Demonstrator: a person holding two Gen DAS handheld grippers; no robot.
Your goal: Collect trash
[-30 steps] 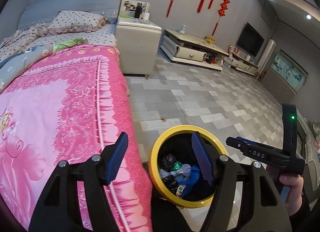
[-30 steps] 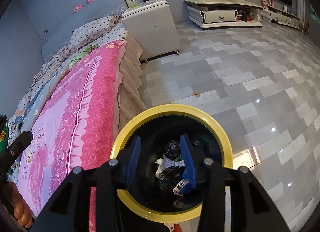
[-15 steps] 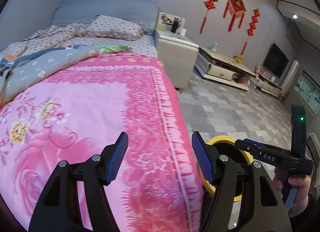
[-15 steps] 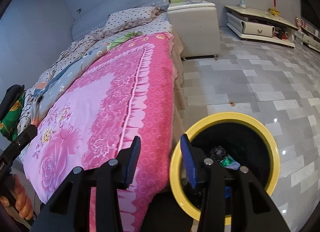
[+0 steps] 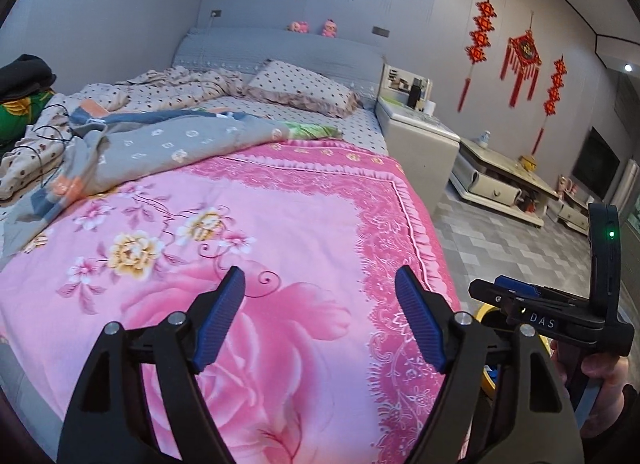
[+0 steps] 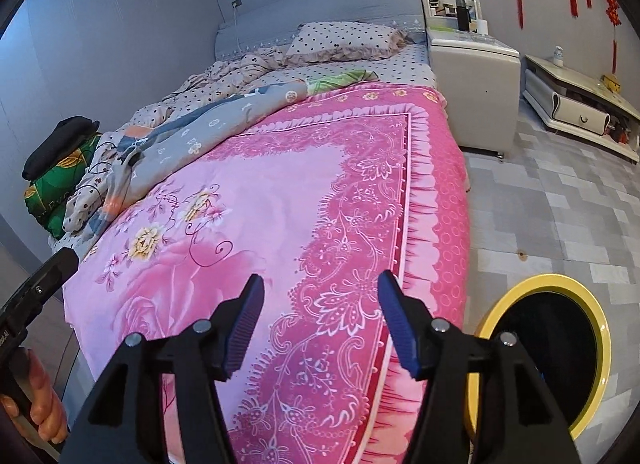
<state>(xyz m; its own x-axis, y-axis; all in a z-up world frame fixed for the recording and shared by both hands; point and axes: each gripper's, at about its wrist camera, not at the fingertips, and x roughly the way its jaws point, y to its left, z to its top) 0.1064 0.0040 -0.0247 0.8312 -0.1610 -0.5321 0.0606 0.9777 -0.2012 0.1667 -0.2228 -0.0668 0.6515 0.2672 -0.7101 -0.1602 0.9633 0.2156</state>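
A yellow-rimmed black trash bin [image 6: 596, 328] stands on the floor beside the bed's right edge; in the left wrist view only a sliver of its rim [image 5: 486, 311] shows behind the other gripper. My left gripper [image 5: 320, 318] is open and empty above the pink floral bedspread [image 5: 280, 232]. My right gripper [image 6: 320, 322] is open and empty above the same bedspread [image 6: 280, 192], left of the bin. No loose trash shows on the bed.
A rumpled grey quilt [image 5: 160, 144] and polka-dot pillow [image 5: 304, 88] lie at the bed's head. A white nightstand [image 6: 472, 76] and a low TV cabinet [image 6: 580, 104] stand on the tiled floor [image 6: 560, 216]. Folded clothes [image 6: 56, 168] sit at the far left.
Both grippers swung left from above the bin to over the bed. The right gripper's jaws opened wider. The bin slid to the right edge of both views.
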